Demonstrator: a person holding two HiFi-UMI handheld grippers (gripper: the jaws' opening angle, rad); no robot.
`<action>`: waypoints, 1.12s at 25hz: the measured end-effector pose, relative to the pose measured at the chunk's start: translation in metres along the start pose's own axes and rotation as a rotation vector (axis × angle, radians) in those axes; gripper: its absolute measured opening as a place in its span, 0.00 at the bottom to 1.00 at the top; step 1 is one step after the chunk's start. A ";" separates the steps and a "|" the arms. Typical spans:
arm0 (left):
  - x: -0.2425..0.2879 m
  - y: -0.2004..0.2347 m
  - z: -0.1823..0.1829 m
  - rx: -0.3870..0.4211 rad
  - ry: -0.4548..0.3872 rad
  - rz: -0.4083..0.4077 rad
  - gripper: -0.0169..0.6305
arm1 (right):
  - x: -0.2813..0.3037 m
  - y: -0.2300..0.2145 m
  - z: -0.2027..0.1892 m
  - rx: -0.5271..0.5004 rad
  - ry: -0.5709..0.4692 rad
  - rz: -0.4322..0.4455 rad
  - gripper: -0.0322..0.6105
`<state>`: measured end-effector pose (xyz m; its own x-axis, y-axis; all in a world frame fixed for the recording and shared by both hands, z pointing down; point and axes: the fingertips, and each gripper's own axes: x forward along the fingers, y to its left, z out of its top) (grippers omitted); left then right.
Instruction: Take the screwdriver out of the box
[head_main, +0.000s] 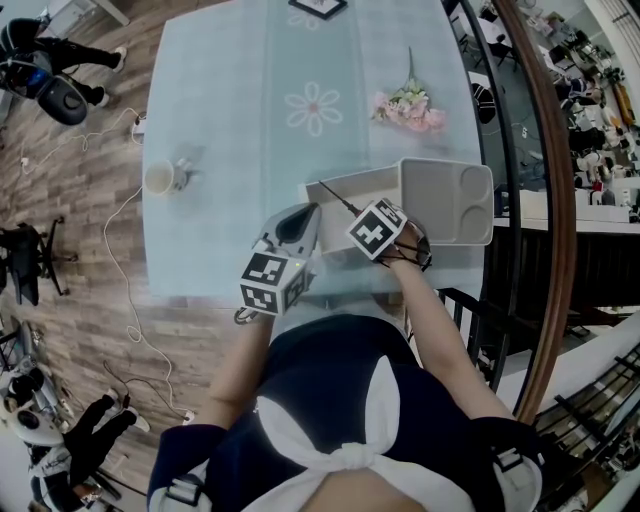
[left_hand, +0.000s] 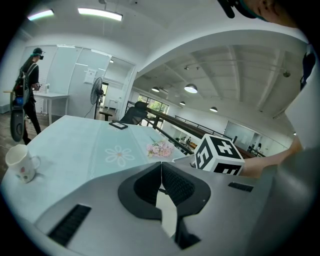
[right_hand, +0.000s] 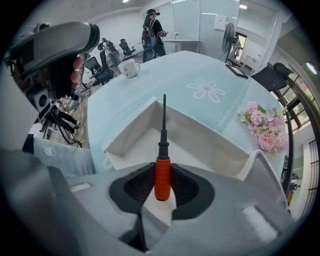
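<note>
Screwdriver (right_hand: 162, 150), orange handle clamped between the pads of the right tool (right_hand: 161, 175), dark shaft pointing away over the open white box (right_hand: 131, 136). Holding it by the handle leaves the shaft free, probably so it clears the box walls; it appears raised above the box floor. Left tool (left_hand: 161, 167), jaws together and empty, waits just beside the box, seemingly kept out of the way. Under the box lies a pale tabletop (right_hand: 200, 65), with pink flowers (right_hand: 267, 127) beyond the box.
</note>
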<state>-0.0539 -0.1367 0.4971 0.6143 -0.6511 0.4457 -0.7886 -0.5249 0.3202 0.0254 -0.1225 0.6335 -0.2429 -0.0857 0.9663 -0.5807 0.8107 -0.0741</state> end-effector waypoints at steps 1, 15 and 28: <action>-0.001 0.000 0.000 0.000 0.000 0.001 0.05 | -0.002 0.000 0.001 0.004 -0.011 0.003 0.20; -0.007 0.003 -0.001 0.011 0.010 0.014 0.05 | -0.020 0.009 0.012 0.109 -0.146 0.086 0.20; -0.010 0.004 0.000 0.010 -0.015 0.028 0.05 | -0.048 0.012 0.027 0.175 -0.306 0.127 0.20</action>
<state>-0.0630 -0.1326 0.4937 0.5920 -0.6738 0.4422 -0.8055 -0.5117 0.2988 0.0090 -0.1247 0.5796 -0.5267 -0.1814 0.8305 -0.6489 0.7168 -0.2550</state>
